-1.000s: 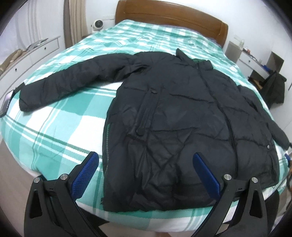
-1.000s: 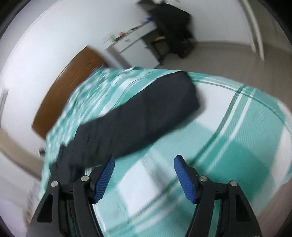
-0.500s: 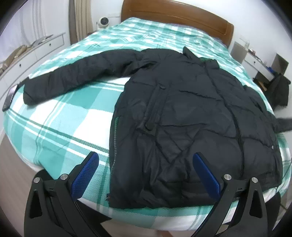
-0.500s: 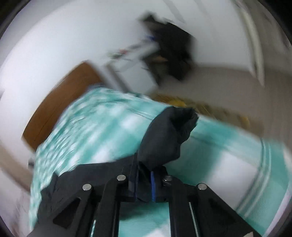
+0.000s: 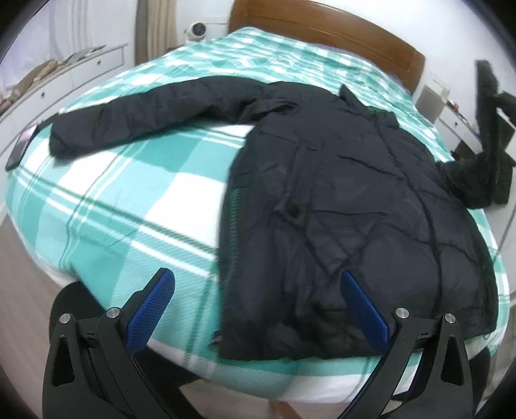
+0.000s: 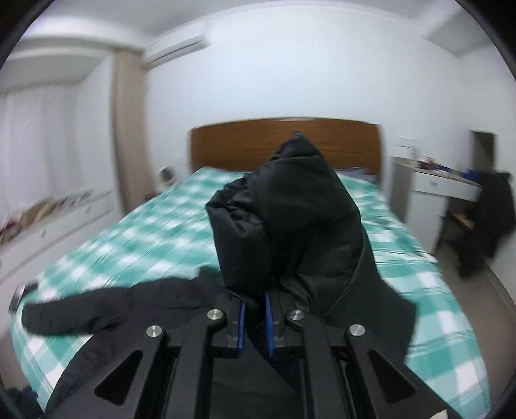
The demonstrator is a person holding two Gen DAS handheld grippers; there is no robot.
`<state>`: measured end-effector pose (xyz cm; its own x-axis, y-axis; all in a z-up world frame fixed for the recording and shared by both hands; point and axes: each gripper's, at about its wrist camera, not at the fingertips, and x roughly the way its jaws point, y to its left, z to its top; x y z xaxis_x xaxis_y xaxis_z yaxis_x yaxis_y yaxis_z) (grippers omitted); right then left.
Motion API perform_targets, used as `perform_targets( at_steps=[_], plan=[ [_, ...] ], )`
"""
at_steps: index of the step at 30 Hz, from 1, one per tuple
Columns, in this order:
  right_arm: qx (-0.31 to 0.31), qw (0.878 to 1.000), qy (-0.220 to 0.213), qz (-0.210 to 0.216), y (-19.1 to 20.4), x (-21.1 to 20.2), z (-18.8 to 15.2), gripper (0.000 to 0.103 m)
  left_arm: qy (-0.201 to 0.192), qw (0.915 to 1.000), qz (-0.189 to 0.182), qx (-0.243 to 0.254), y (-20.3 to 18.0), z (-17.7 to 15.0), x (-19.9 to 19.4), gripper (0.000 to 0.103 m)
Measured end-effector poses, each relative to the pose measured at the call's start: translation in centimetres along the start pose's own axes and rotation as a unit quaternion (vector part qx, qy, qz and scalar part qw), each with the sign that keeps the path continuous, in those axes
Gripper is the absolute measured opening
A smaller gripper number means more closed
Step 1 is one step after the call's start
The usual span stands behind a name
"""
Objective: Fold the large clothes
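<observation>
A black puffer jacket (image 5: 348, 206) lies front up on the green-and-white checked bed (image 5: 135, 193), hem toward me. Its left sleeve (image 5: 154, 109) stretches out flat to the left. My left gripper (image 5: 258, 309) hovers open over the hem near the bed's front edge, with nothing between its blue pads (image 5: 151, 309). My right gripper (image 6: 254, 322) is shut on the jacket's right sleeve (image 6: 290, 219), which stands bunched up in front of the camera, lifted above the jacket's body. In the left wrist view that raised sleeve (image 5: 474, 180) shows at the right edge.
A wooden headboard (image 5: 322, 29) closes the far end of the bed. A dark phone (image 5: 19, 148) lies at the bed's left edge. White drawers (image 5: 64, 83) run along the left wall. A white desk (image 6: 445, 187) and a chair draped with dark clothes (image 6: 493, 219) stand right.
My right gripper closed on the right sleeve's end, then rose and swung it up over the jacket, rolling to face the headboard. The left gripper drifted slightly and stayed open.
</observation>
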<state>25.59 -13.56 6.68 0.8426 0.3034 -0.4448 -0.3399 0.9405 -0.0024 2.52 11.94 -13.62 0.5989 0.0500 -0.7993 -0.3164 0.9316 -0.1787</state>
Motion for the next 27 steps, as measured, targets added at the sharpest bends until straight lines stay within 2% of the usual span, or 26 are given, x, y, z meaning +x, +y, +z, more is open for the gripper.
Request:
perform_targets(
  at_steps=[5,7,11,13,14,15,16,17,18,23,27],
  plan=[
    [-0.053,0.996,0.063,0.046,8.4,5.0,-3.8,0.009,0.000,0.9996,0.009,-0.028,2.1,-0.5,-0.3,0.102],
    [-0.068,0.992,0.087,0.059,10.5,7.0,-5.0,0.009,0.003,0.9993,0.014,-0.034,2.6,-0.7,-0.3,0.102],
    [-0.087,0.980,0.147,0.097,14.4,9.6,-9.5,0.009,0.008,0.9989,0.021,-0.040,3.3,-1.0,-0.1,0.102],
    [-0.095,0.977,0.163,0.097,15.2,10.2,-11.2,0.012,0.010,0.9989,0.024,-0.040,3.5,-1.0,0.1,0.102],
    [-0.099,0.974,0.175,0.100,15.7,10.5,-12.0,0.015,0.012,0.9988,0.025,-0.040,3.6,-1.1,0.2,0.102],
    [-0.098,0.967,0.201,0.120,16.4,10.9,-12.9,0.033,0.014,0.9988,0.026,-0.040,3.6,-1.1,0.3,0.102],
    [-0.094,0.963,0.215,0.133,17.1,11.1,-13.5,0.058,0.016,0.9987,0.027,-0.040,3.6,-1.1,0.4,0.102],
    [-0.080,0.957,0.231,0.158,17.4,10.8,-14.2,0.069,0.019,0.9987,0.027,-0.040,3.6,-1.1,0.5,0.102],
    [-0.074,0.956,0.233,0.165,17.5,10.4,-14.6,0.079,0.021,0.9986,0.027,-0.040,3.5,-1.1,0.6,0.102],
    [-0.047,0.950,0.233,0.202,16.5,5.4,-15.7,0.079,0.023,0.9991,0.023,-0.026,2.7,-0.7,0.7,0.102],
    [-0.012,0.953,0.216,0.214,13.7,0.5,-16.6,0.079,0.010,0.9999,0.012,-0.004,1.2,0.8,0.6,0.102]
  ],
)
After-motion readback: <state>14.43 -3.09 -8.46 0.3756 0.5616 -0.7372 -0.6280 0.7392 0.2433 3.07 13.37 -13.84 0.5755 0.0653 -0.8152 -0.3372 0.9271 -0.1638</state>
